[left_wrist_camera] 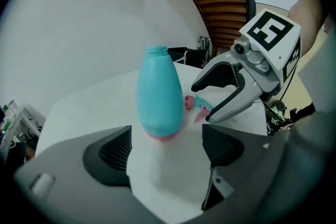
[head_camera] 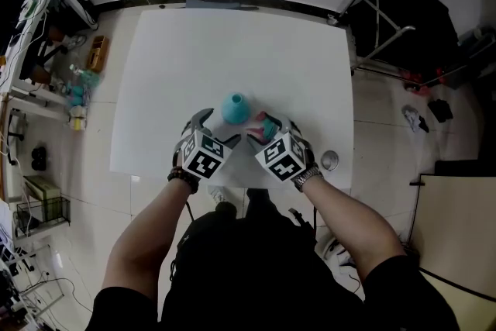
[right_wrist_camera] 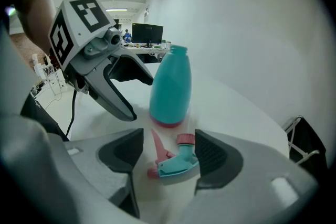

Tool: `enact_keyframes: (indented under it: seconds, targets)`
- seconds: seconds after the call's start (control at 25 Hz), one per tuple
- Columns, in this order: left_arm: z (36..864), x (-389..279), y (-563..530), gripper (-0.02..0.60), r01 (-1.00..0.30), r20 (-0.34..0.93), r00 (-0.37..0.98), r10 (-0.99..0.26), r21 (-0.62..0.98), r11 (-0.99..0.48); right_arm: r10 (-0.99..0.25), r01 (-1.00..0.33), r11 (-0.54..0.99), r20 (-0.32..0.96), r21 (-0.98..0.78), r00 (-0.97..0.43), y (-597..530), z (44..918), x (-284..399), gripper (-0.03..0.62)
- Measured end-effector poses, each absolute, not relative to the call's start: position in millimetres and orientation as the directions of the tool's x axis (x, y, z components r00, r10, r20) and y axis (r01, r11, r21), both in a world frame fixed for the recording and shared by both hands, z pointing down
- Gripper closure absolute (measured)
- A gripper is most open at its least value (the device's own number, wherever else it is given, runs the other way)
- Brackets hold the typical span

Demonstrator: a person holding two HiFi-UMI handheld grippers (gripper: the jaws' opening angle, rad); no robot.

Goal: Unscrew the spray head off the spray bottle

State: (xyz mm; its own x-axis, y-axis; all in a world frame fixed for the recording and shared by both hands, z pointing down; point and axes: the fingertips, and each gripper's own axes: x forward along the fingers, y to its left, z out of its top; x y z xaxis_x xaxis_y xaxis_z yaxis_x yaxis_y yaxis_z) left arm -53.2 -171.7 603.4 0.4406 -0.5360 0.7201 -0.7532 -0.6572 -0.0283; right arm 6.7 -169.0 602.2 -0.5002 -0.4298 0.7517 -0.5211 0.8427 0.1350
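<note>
The right gripper (right_wrist_camera: 167, 155) has its jaws spread apart and grips nothing. Between them the spray head (right_wrist_camera: 176, 162) lies on its side on the table (head_camera: 232, 50), off the bottle. The spray head is teal with a pink trigger and a pink screw collar, and the collar sits close to the right-hand pad.

The left gripper (left_wrist_camera: 167, 152) is also released, jaws wide, with only bare table between its pads. Just past its jaw tips the bottle (left_wrist_camera: 159, 94) stands upright. It is teal with a pink base, and its neck is open at the top. Neither gripper touches it.

From the head view, the bottle is near the front edge of the white table, a little ahead of both grippers. The spray head is just to its right, under the right gripper. The two grippers angle down and inward towards each other, each with a cube of black-and-white square markers on top. Bare forearms hold them, with a bracelet (head_camera: 184, 178) on the left wrist and a watch (head_camera: 307, 178) on the right.

Cluttered shelves (head_camera: 46, 50) stand on the pale floor (head_camera: 387, 112) to the left of the table.
</note>
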Motion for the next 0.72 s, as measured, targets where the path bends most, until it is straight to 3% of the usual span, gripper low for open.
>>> enact_keyframes:
  seconds: [0.24, 0.52, 0.72]
  targets:
    - [586.0, -50.9, -164.6, 0.164, -0.755, 0.689, 0.458, -0.562, -0.032, -0.655, -0.458, -0.554, 0.823, 0.721, 0.123, -0.52, -161.6, 584.2, 3.4, 0.304]
    - [555.7, -49.9, -153.1, 0.252, -0.773, 0.645, 0.465, -0.607, -0.039, -0.633, -0.49, -0.617, 0.784, 0.679, 0.07, -0.546, -149.5, 560.0, 4.5, 0.31]
    - [533.0, -42.2, -143.5, 0.311, -0.773, 0.604, 0.504, -0.618, -0.003, -0.634, -0.522, -0.642, 0.765, 0.637, 0.056, -0.566, -141.0, 538.9, 2.6, 0.381]
